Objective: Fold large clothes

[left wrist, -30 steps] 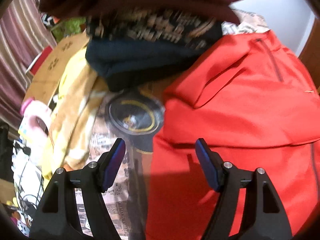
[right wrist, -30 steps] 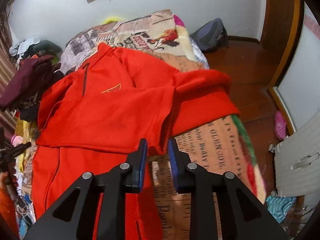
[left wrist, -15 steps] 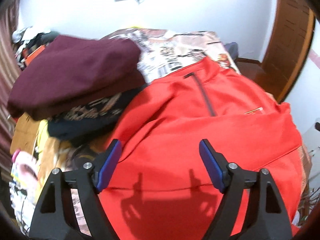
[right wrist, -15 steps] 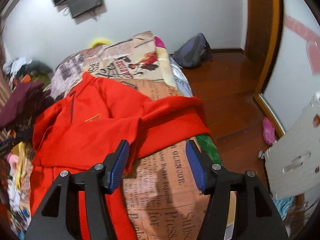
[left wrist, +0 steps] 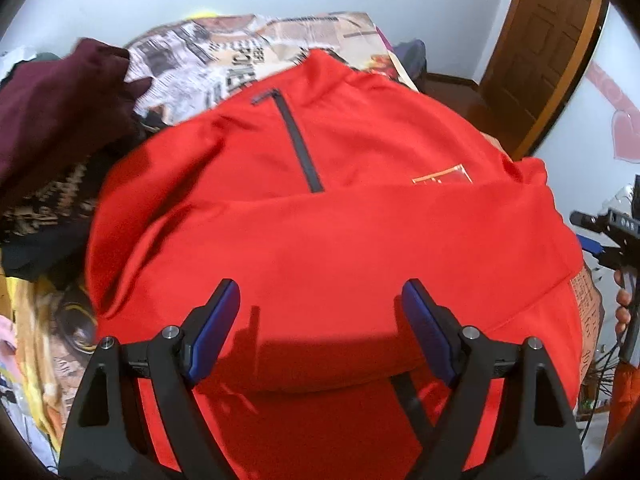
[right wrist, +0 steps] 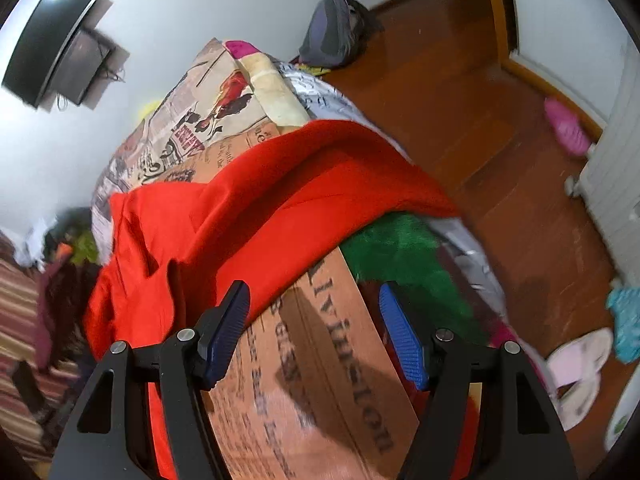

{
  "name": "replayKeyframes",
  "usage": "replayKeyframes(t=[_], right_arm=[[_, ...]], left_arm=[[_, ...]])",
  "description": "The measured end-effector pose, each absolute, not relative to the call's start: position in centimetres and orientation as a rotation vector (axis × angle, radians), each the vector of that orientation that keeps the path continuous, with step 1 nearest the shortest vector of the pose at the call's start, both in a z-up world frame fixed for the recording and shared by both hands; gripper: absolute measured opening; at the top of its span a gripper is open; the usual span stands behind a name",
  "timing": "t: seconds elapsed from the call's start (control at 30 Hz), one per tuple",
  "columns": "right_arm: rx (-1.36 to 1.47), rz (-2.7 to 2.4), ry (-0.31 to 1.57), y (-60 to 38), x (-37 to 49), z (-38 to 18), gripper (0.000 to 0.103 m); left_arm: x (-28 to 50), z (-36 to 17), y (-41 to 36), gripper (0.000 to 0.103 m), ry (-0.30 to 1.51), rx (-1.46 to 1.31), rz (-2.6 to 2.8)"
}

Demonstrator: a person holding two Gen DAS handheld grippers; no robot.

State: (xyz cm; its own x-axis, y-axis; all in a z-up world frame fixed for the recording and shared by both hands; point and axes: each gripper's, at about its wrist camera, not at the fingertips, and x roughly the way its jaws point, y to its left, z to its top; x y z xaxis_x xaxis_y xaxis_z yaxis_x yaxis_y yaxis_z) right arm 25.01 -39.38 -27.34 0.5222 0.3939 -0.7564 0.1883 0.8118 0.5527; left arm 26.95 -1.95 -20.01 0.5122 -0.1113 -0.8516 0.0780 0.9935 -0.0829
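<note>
The red pullover (left wrist: 320, 240) lies spread on the bed just ahead of my left hand-held gripper (left wrist: 320, 328), filling most of what I see past its 2 fingers. A sleeve is folded across the chest as a broad band, and the lower edge of that band runs just beyond my fingertips. Further ahead, the dark zip (left wrist: 298, 144) runs up to the collar, and a small yellow logo (left wrist: 444, 174) sits ahead and to the right, partly under the folded sleeve. My left hand-held gripper stands wide, with nothing between its blue pads (left wrist: 212, 332); its shadow falls on the red cloth below.

My right hand-held gripper (right wrist: 314, 328) hangs over the bed's edge, its jaws opening and with no cloth between them. The other red sleeve (right wrist: 320, 184) lies ahead and to its left, draped over the side of the bed. Directly under the right fingers is the newspaper-print bedspread (right wrist: 316, 380), with a patch of green fabric (right wrist: 404, 256) just ahead to the right.

To the left of my left hand-held gripper is a pile of dark clothes (left wrist: 52, 128), maroon on top. To the right of my right hand-held gripper is the wooden floor (right wrist: 500, 152), with a pink slipper (right wrist: 566, 128) and, further ahead, a grey backpack (right wrist: 336, 28) against the wall. A dark screen (right wrist: 56, 44) hangs on the wall ahead to the left.
</note>
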Motion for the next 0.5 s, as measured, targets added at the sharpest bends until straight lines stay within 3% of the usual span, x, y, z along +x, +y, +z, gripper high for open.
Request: replayKeyframes(t=[0.23,0.43,0.5], right_arm=[[0.702,0.153,1.063,-40.1,28.2,-28.8,0.063],[0.697,0.072,1.093,-41.0,30.6,-30.1,0.042],[0.701,0.046,1.090,-41.6,30.9,-30.2,0.028]], left_arm=[[28.3,-22.0,-2.6,0.083,1.051,-0.063,-0.125],[28.7,-22.3,-1.9,0.087,1.049,-0.113,-0.121],[28.8,-22.4,-1.8,0.089,1.047,-0.125,-0.117]])
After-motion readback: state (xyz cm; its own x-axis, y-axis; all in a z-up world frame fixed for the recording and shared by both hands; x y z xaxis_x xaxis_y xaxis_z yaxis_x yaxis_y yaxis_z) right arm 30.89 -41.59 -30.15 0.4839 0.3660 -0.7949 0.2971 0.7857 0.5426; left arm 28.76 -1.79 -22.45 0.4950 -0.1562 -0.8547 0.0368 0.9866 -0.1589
